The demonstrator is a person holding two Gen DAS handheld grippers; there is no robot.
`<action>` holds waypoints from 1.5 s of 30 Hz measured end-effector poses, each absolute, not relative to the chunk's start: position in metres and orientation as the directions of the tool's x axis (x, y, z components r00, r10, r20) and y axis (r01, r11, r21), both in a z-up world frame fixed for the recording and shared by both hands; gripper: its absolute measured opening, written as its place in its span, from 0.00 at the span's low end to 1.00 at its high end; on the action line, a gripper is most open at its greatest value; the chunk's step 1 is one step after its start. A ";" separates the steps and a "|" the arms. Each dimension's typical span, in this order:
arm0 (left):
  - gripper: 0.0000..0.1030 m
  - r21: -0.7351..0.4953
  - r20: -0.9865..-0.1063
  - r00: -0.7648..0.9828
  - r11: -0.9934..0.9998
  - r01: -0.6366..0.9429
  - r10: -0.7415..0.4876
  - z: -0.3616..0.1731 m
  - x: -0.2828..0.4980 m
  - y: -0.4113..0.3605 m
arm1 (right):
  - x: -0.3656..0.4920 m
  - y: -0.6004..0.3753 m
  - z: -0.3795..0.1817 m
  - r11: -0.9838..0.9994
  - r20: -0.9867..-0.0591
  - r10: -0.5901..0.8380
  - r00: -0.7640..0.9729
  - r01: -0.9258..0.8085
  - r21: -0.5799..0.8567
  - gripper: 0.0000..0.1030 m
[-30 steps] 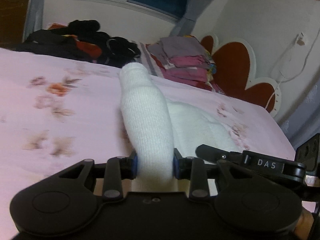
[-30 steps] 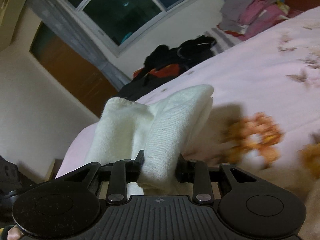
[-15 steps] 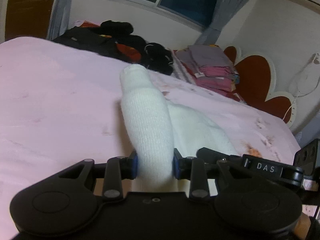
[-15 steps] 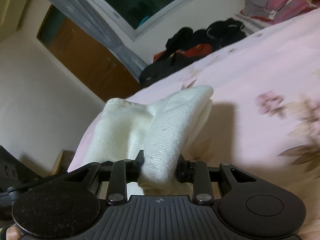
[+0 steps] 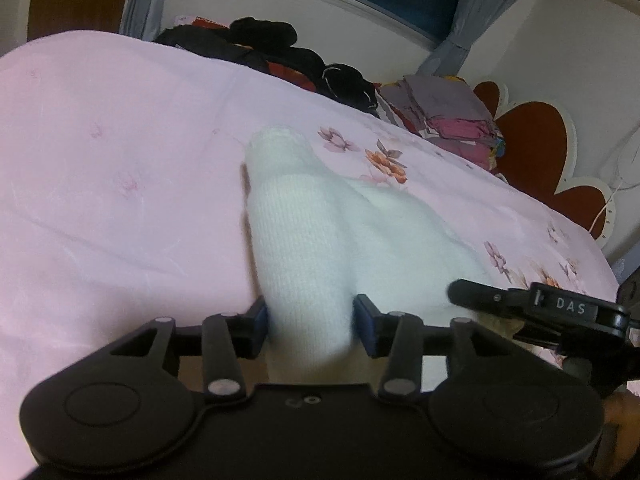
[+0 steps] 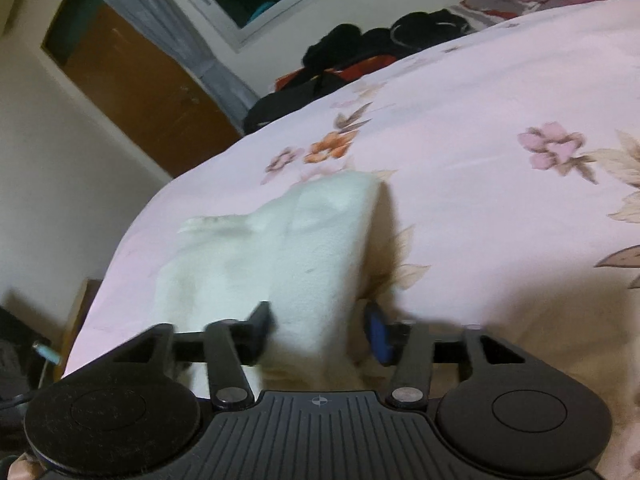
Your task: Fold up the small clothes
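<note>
A small white knit garment (image 5: pixel 320 236) lies on the pink floral bedsheet (image 5: pixel 112 168), one fold of it running between the fingers of my left gripper (image 5: pixel 310 318). The left jaws still touch the cloth on both sides. The right gripper's black body shows at the left wrist view's right edge (image 5: pixel 560 312). In the right wrist view the same garment (image 6: pixel 288 256) rests on the sheet (image 6: pixel 500 208) between the fingers of my right gripper (image 6: pixel 320 324). Its jaws stand apart, with a gap beside the blue right pad (image 6: pixel 378 336).
A pile of black and red clothes (image 5: pixel 280 52) and a stack of folded grey and pink clothes (image 5: pixel 452 116) lie at the bed's far side under the window. A red flower-shaped headboard (image 5: pixel 552 160) stands to the right. A brown door (image 6: pixel 132 84) is to the left.
Both grippers have lowered the white garment onto the sheet. The right jaws have widened and released the cloth; the left jaws have widened slightly. The view is blurred by motion.
</note>
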State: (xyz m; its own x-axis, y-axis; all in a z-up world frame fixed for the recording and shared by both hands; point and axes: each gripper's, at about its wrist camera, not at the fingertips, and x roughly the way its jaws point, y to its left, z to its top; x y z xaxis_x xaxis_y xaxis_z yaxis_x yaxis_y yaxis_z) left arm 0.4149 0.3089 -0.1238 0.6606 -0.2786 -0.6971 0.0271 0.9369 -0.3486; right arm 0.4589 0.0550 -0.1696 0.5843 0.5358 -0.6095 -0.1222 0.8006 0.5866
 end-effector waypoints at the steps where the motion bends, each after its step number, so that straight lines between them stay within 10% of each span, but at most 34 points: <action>1: 0.44 -0.343 -0.691 0.673 0.939 0.016 -0.264 -0.121 0.411 0.312 | 0.458 0.054 -0.164 0.814 -0.613 0.519 0.596 -0.128 0.566 0.50; 7: 0.41 -0.282 -0.575 0.792 0.958 0.042 -0.204 -0.091 0.405 0.308 | 0.458 0.073 -0.126 0.881 -0.564 0.438 0.700 -0.207 0.426 0.50; 15: 0.39 -0.261 -0.644 0.743 0.965 0.011 -0.182 -0.123 0.435 0.293 | 0.480 0.121 -0.155 0.920 -0.646 0.390 0.656 -0.261 0.291 0.33; 43: 0.45 -0.108 -0.697 0.687 0.977 0.182 -0.205 -0.119 0.318 0.263 | 0.350 0.112 -0.165 0.944 -0.709 0.314 0.631 -0.288 0.162 0.32; 45: 0.46 -0.112 -0.707 0.676 0.977 0.182 -0.207 -0.121 0.321 0.261 | 0.348 0.108 -0.171 0.947 -0.717 0.307 0.625 -0.275 0.165 0.16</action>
State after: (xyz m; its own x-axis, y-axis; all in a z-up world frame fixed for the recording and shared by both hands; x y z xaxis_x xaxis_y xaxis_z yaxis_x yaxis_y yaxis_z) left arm 0.3211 0.2614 -0.1212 0.6759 -0.2071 -0.7073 0.1821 0.9769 -0.1121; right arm 0.3481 0.1082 -0.1707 0.6253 0.3070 -0.7175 -0.2755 0.9470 0.1652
